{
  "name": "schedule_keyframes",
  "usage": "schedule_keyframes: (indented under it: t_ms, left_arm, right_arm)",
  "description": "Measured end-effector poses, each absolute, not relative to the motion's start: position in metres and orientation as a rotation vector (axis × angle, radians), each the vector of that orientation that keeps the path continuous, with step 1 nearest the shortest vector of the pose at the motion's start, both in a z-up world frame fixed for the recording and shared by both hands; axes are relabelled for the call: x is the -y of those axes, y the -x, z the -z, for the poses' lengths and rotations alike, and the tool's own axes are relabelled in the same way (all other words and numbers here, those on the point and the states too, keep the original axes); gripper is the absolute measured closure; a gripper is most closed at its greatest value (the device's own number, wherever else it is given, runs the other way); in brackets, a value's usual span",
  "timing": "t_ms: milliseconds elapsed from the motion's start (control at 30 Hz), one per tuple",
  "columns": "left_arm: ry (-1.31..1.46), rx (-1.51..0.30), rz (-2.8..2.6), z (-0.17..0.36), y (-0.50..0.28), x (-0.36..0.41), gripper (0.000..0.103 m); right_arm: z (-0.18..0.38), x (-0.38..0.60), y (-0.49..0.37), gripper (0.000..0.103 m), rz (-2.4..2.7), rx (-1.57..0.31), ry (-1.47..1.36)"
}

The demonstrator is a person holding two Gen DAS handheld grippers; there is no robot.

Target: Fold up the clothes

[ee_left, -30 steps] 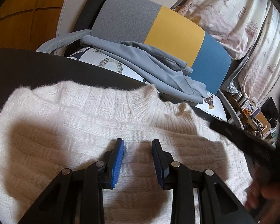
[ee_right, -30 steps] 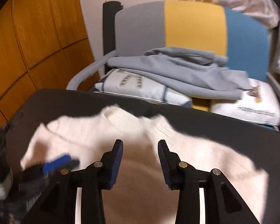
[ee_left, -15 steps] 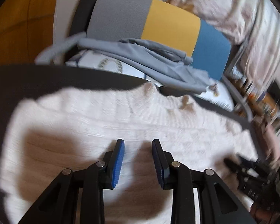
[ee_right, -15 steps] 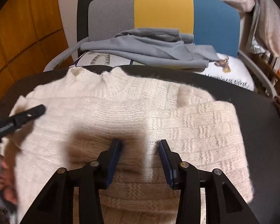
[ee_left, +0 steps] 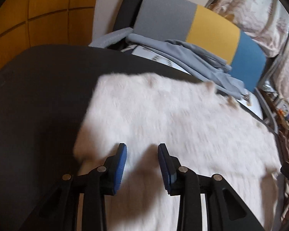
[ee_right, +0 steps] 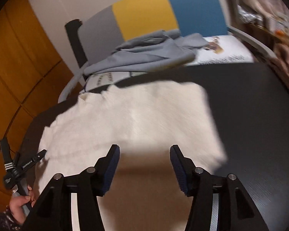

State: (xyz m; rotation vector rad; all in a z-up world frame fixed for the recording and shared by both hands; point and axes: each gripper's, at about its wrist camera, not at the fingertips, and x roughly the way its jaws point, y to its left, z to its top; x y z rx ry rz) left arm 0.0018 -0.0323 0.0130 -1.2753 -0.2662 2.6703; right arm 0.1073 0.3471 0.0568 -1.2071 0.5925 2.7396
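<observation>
Left gripper (ee_left: 142,154) jaws apart, nothing between them, hovering over the near-left edge of the white sweater (ee_left: 173,127). Right gripper (ee_right: 143,159) open wider, also empty, over the sweater's near-right part. Half a second ago both sat over the sweater's middle; now each has swung outward toward its own side, the frames blurred by the swing. Sweater lies flat on the black table (ee_left: 38,96), collar toward the chair (ee_right: 144,11), which holds the grey garment (ee_right: 144,55) on printed cushions. Sweater outline looks roughly rectangular, sleeves likely already tucked in. Judgement: the outward move suggests squaring up for a grab at the sides or hem.
</observation>
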Motion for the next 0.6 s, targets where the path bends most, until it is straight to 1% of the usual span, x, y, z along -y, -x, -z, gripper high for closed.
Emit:
schedule_keyframes:
  t_ms: [33,133,367,433,467,533,600]
  left_arm:
    - [1.276,0.251,-2.656,-0.011,-0.012,0.032,0.069]
    - [1.265,0.171,-2.647,0.001,-0.034,0.025,0.069]
    - [1.236,0.206,-2.662,0.005,-0.049,0.031,0.069]
    - [1.231,0.197,-2.669,0.004,-0.050,0.030,0.068]
    - [1.230,0.196,-2.671,0.004,-0.049,0.028,0.068]
    - [1.221,0.200,-2.675,0.005,-0.049,0.027,0.068]
    - [1.218,0.202,-2.677,0.006,-0.048,0.025,0.068]
  right_arm:
    - [-0.059,-0.352,-0.118,0.047,-2.734,-0.618,1.205]
    - [-0.054,-0.363,-0.142,0.047,-2.697,-0.592,1.208]
    - [-0.036,-0.378,-0.158,0.050,-2.644,-0.558,1.166]
    - [-0.032,-0.381,-0.151,0.050,-2.630,-0.543,1.169]
    - [-0.030,-0.383,-0.145,0.053,-2.622,-0.534,1.175]
    - [-0.026,-0.386,-0.131,0.056,-2.608,-0.516,1.187]
    - [-0.022,-0.388,-0.118,0.056,-2.593,-0.498,1.199]
